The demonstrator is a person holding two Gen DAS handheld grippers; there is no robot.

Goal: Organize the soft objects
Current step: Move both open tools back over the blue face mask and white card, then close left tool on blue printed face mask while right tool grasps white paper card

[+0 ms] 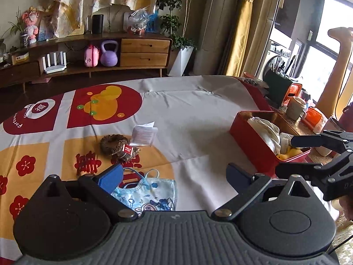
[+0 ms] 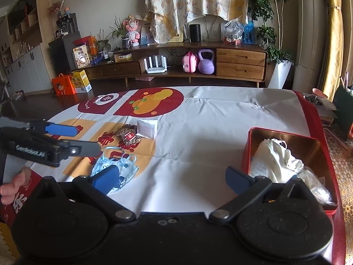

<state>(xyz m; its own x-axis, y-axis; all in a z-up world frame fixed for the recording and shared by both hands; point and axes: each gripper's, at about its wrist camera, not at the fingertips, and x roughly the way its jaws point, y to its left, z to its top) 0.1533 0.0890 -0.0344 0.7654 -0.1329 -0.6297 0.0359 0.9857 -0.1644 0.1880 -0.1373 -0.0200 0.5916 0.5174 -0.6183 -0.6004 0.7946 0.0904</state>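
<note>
A light blue child's face mask (image 1: 150, 191) (image 2: 117, 165) lies on the patterned tablecloth, just ahead of my open, empty left gripper (image 1: 174, 180), under its left finger. A brown scrunchie with a red tag (image 1: 117, 145) (image 2: 128, 134) and a white folded paper (image 1: 143, 134) (image 2: 147, 129) lie beyond it. A red tin box (image 1: 249, 137) (image 2: 246, 154) on the right holds white cloth (image 2: 275, 161) and something yellow (image 1: 289, 152). My right gripper (image 2: 172, 180) is open and empty, low over the table left of the box. It also shows in the left wrist view (image 1: 284, 154).
The table's far edge (image 2: 198, 87) faces a wooden TV cabinet (image 2: 240, 63). A cup (image 1: 295, 108) and orange items (image 1: 313, 116) crowd the surface right of the box. A person's fingers (image 2: 11, 187) show at lower left.
</note>
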